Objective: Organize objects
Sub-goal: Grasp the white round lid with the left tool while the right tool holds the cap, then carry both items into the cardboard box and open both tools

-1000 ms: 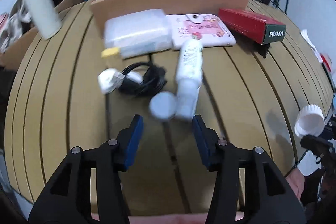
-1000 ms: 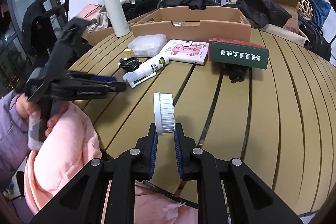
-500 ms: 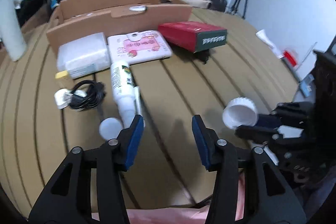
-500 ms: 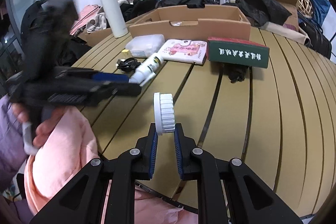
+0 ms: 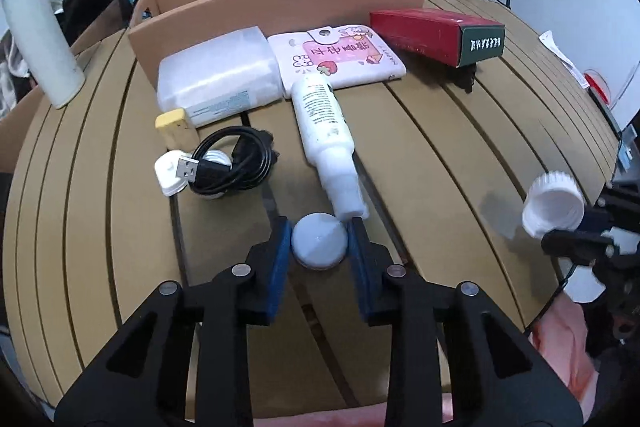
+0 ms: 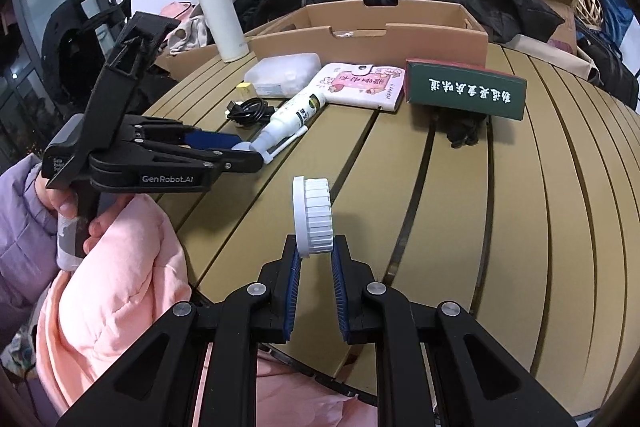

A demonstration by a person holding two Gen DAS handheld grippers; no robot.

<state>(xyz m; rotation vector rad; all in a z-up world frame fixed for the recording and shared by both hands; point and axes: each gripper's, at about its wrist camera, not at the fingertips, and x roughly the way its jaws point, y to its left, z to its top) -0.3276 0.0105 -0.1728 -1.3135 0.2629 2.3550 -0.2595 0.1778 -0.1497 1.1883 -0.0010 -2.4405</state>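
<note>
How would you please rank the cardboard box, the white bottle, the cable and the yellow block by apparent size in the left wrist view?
Largest to smallest, as they look:
1. cardboard box
2. white bottle
3. cable, though its nearness to the camera leaves its place against the bottle unsure
4. yellow block

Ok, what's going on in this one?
A person is tidying a cluttered slatted table with a hand-held gripper in each hand. The left hand-held gripper has just been closing around a small round white ball, beside the nozzle of a white bottle lying flat. The right hand-held gripper holds a ribbed white cap clear of the table. The cardboard box waits behind.
</note>
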